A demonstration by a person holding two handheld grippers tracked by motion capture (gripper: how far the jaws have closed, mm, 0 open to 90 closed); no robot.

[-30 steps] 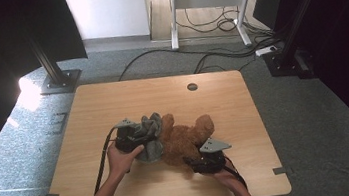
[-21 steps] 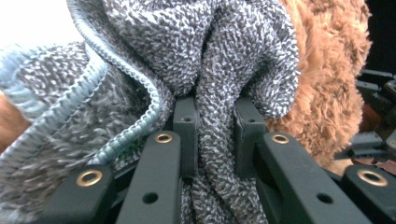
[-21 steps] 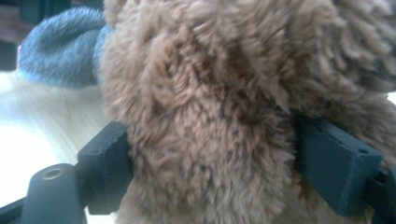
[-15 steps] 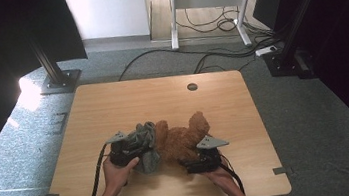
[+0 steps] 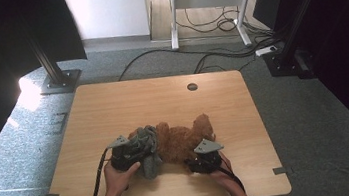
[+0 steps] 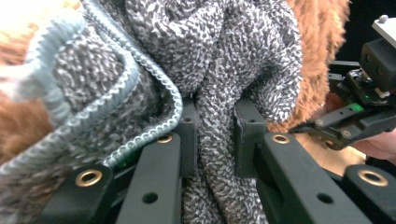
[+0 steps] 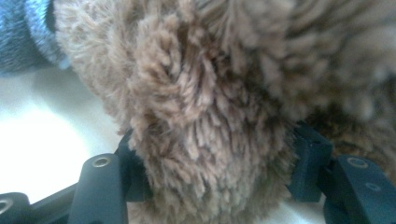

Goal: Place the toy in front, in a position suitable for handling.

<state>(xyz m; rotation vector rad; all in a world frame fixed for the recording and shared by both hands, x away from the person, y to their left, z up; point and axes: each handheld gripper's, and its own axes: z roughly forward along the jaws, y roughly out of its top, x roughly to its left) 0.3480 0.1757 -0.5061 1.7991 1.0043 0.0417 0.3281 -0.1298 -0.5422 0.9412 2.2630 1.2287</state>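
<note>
A brown plush bear [image 5: 182, 140] lies on the wooden table [image 5: 162, 99] near its front edge, with a grey knitted garment [image 5: 146, 147] bunched at its left end. My left gripper [image 5: 136, 154] is shut on a fold of that grey knit [image 6: 210, 70]; its pads [image 6: 189, 135] pinch the fabric tight. My right gripper [image 5: 197, 154] sits at the bear's near right side. Its jaws have just been closing, and brown fur [image 7: 210, 93] fills the gap, with both pads [image 7: 308, 161] pressed into it. My right gripper [image 6: 359, 116] also appears at the right edge of the left gripper view.
A round cable hole [image 5: 192, 86] sits near the table's far edge. Black cables trail from both grippers off the front edge. Beyond the table stand a desk frame [image 5: 206, 3], floor cables and dark stands on grey carpet.
My left gripper has pulled the grey knit left and toward the near edge. The right gripper stays in place against the bear.
</note>
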